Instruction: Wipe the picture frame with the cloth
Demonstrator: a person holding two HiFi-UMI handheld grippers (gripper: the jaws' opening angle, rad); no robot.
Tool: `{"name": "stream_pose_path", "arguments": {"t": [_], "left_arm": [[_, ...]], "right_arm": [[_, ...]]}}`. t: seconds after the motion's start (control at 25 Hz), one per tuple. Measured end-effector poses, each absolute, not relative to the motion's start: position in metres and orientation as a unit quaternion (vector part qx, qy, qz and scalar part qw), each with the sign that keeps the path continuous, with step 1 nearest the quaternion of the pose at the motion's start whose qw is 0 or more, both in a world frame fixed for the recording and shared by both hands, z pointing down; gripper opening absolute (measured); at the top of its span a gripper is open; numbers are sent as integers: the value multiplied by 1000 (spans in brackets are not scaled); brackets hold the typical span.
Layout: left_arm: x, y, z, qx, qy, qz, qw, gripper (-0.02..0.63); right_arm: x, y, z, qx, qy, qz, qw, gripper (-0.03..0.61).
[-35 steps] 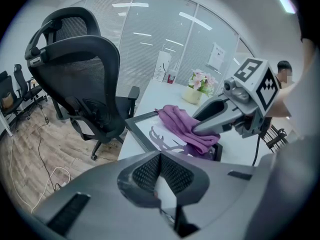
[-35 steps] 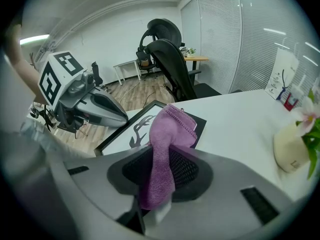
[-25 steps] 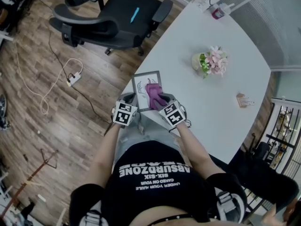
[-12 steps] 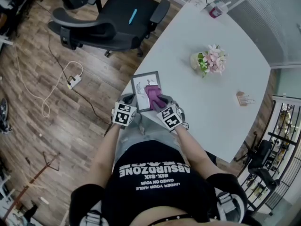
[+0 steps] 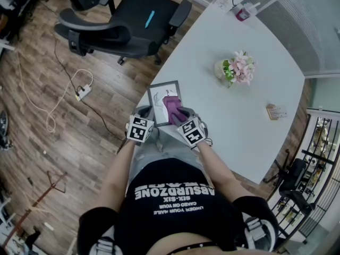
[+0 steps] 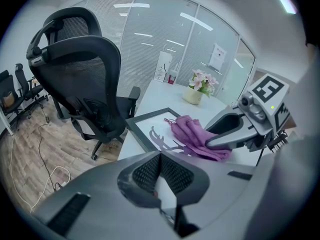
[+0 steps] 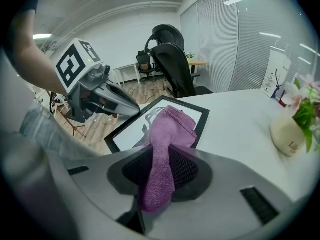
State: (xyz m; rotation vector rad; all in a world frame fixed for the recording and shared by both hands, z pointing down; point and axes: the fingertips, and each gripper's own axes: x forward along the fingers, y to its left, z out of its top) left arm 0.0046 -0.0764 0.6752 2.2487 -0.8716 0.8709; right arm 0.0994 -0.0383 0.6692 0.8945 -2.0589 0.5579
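Right hand-held gripper pinching purple cloth on picture frame at table edge

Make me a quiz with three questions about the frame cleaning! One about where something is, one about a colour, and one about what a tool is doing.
1. Where does the picture frame lie?
A. On the office chair
B. On the white table, at the edge nearest the person
C. On the floor

2. What colour is the cloth?
A. Purple
B. Yellow
C. Green

3. What is the right tool doing?
A. It is open with nothing in it
B. It is shut on the cloth
C. It is lying on the floor

Answers:
1. B, since the head view shows the frame on the table's edge just ahead of the person.
2. A, since the cloth looks purple in all three views.
3. B, since the right gripper view shows the cloth pinched between its jaws and draped forward onto the frame.
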Motion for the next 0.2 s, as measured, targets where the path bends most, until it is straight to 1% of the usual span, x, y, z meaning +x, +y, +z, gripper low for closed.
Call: {"name": "stream_pose_path", "arguments": {"t": [0.2], "left_arm": [[3,-75,676,840,-326,326,285,15]], "right_arm": [[99,-39,669,358,-817,214,398,109]]}}
